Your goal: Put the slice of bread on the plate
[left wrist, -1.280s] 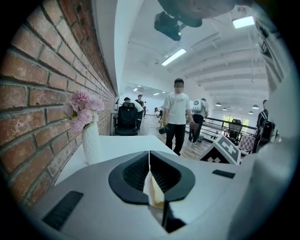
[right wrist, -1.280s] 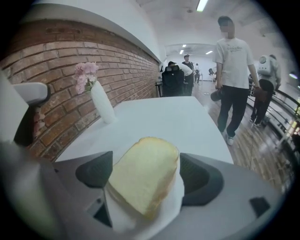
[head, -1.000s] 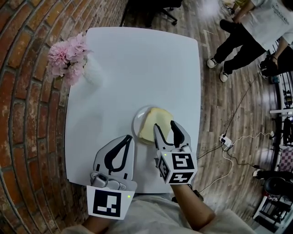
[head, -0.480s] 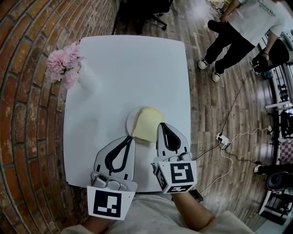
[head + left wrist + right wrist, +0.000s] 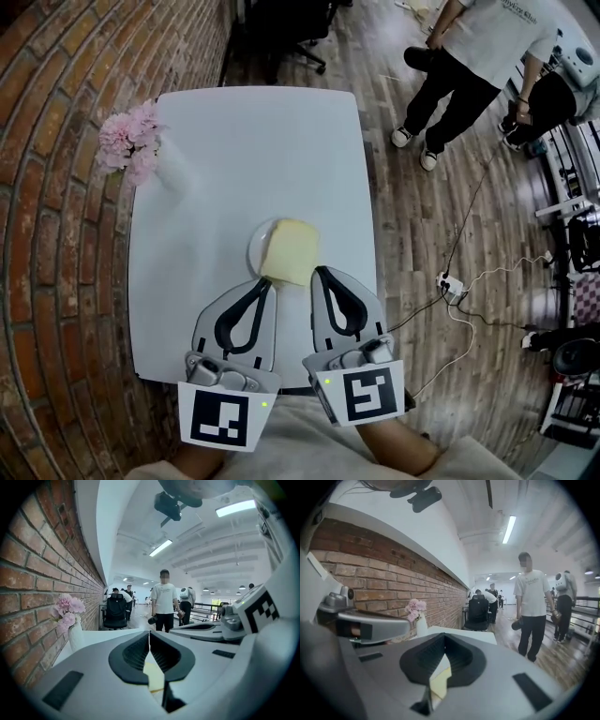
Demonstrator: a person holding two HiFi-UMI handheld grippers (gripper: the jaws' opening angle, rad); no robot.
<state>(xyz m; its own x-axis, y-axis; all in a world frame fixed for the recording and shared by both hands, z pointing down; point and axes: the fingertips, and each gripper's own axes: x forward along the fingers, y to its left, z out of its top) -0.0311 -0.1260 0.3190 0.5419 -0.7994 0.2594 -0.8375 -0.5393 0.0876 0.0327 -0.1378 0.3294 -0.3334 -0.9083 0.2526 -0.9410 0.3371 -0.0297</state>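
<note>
Bread sits on the plate already. The left gripper and right gripper are both clenched on nothing — I'd just ease them back level, without nudging the slice.

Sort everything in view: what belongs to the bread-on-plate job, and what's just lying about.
Job:
- pale yellow square bread slice, already lying on the plate
- round white plate

Lying about:
- pink flowers in white vase
- white power strip
- black office chair
</note>
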